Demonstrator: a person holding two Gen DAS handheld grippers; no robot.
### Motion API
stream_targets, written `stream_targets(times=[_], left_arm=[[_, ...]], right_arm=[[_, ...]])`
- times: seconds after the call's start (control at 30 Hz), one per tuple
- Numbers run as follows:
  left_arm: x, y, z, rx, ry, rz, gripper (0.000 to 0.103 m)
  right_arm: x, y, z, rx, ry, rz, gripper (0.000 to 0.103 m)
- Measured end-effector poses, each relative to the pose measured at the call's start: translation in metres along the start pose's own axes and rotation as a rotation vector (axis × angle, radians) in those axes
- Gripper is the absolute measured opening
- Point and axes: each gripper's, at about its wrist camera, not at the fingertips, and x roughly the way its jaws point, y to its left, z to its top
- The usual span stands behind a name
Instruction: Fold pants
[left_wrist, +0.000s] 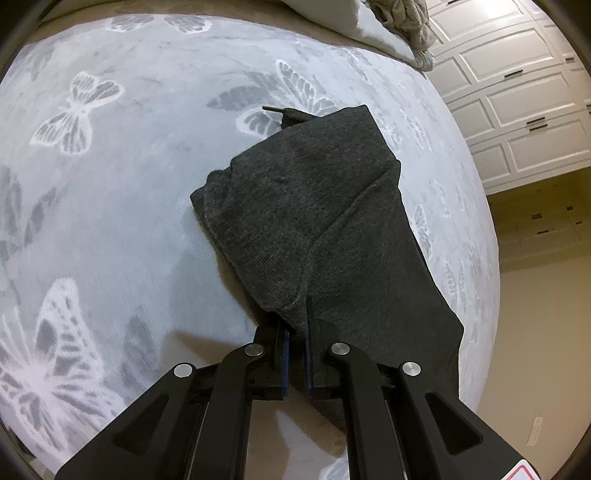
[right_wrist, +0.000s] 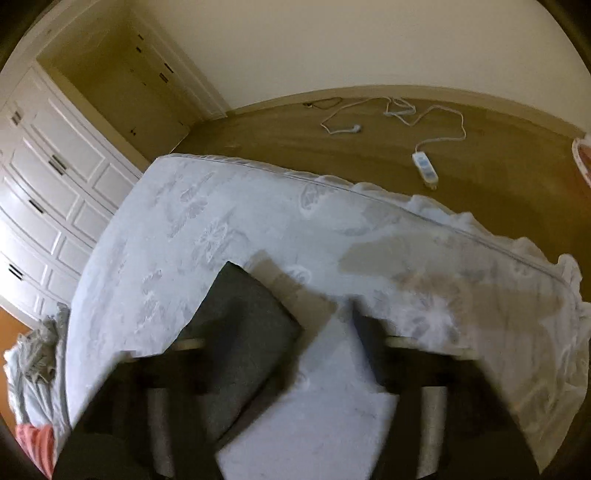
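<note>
Bed blanket (left_wrist: 122, 206), pale grey with a butterfly print, fills most of the left wrist view and runs across the middle of the right wrist view. White panelled wardrobe (left_wrist: 517, 110) at upper right of the left view, upper left in the right view. Dark grey pants (left_wrist: 314, 221) lie folded at centre of the left view, on the blanket. Left gripper (left_wrist: 296, 332) at bottom centre, fingers pinched tight on the pants' near folded edge. Right gripper (right_wrist: 325, 332) blurred at bottom, jaws spread wide, pants (right_wrist: 240, 325) beside its left finger, contact cannot tell. White power strip (right_wrist: 424, 168) on the floor, upper right
</note>
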Motion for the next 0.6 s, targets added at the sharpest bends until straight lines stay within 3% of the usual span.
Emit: stream_targets(times=[0.07, 0.1, 0.13, 0.17, 0.23, 0.3, 0.33, 0.4, 0.43, 0.5, 0.57, 0.6], left_arm=[[0.0, 0.001, 0.0, -0.001, -0.001, 0.0, 0.006], [-0.001, 0.002, 0.0, 0.001, -0.001, 0.0, 0.006], [-0.001, 0.002, 0.0, 0.0, 0.0, 0.0, 0.007], [-0.001, 0.003, 0.0, 0.0, 0.002, -0.002, 0.007], [-0.001, 0.004, 0.0, -0.006, 0.005, -0.006, 0.007], [-0.001, 0.005, 0.0, -0.015, 0.008, -0.007, 0.007], [-0.001, 0.005, -0.001, -0.017, 0.007, -0.005, 0.007], [0.0, 0.003, -0.002, -0.011, 0.001, 0.008, 0.007], [0.0, 0.002, -0.003, -0.008, -0.003, 0.012, 0.007], [-0.001, 0.001, -0.004, 0.004, -0.006, 0.017, 0.007], [-0.001, 0.002, -0.004, 0.008, 0.001, 0.009, 0.008], [-0.002, 0.003, -0.004, 0.009, 0.005, 0.005, 0.008]], right_arm=[[0.016, -0.011, -0.011, 0.019, 0.133, -0.035, 0.067], [0.023, -0.012, -0.015, 0.046, 0.168, -0.034, 0.067], [0.02, -0.008, -0.014, 0.049, 0.144, -0.03, 0.067], [0.017, -0.005, -0.014, 0.054, 0.153, 0.006, 0.066], [0.023, -0.003, -0.021, 0.134, 0.224, 0.168, 0.067], [0.039, 0.0, -0.029, 0.163, 0.269, 0.206, 0.067], [0.043, 0.005, -0.031, 0.142, 0.247, 0.196, 0.066], [0.045, 0.015, -0.025, 0.117, 0.228, 0.229, 0.02], [0.039, 0.015, -0.021, 0.147, 0.197, 0.268, 0.004], [0.011, 0.026, -0.008, 0.131, 0.065, 0.301, 0.004], [-0.014, 0.039, -0.003, 0.009, -0.065, 0.128, 0.011], [-0.02, 0.04, -0.004, -0.04, -0.124, -0.036, 0.032]])
